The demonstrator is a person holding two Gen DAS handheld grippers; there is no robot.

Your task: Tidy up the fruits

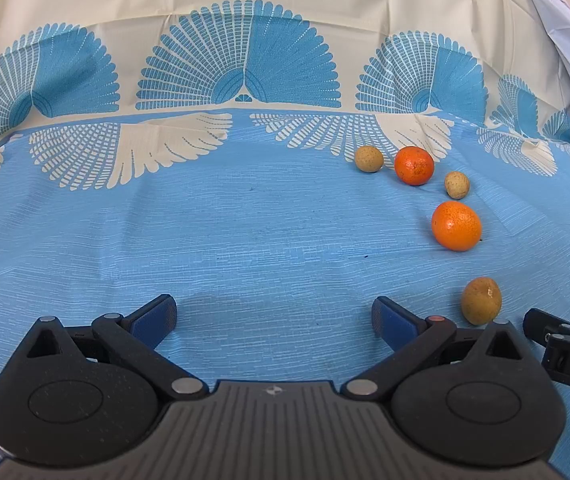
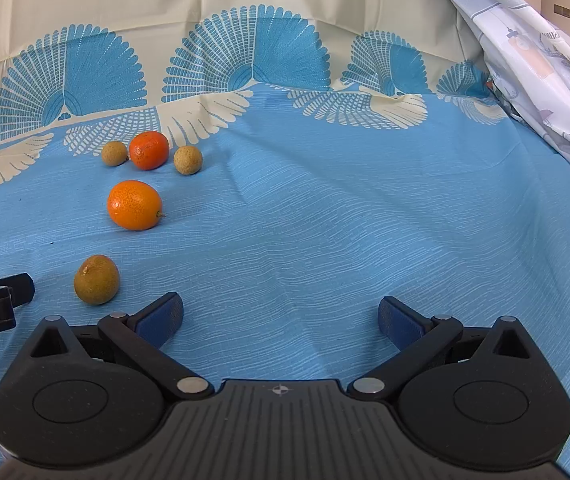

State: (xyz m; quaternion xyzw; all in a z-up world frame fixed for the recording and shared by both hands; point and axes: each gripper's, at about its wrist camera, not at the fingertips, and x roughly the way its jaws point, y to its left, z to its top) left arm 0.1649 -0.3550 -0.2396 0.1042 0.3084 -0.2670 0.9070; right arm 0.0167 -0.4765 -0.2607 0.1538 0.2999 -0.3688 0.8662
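My left claw (image 1: 275,316) and right claw (image 2: 281,318) hover spread wide, holding nothing; on the blue cloth (image 2: 325,220) between them, the nearer orange (image 2: 135,205) lies lengthwise, stem pointing right; others beyond.

Fruits (image 1: 456,225) on cloth (image 1: 245,220), right.

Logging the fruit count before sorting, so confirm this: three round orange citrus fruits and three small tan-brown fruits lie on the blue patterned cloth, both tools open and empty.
Wrong on the citrus: only two round orange citrus fruits lie on the blue patterned cloth, as the right wrist view shows. Three small tan-brown fruits are there, with the left tool and right tool open and empty.
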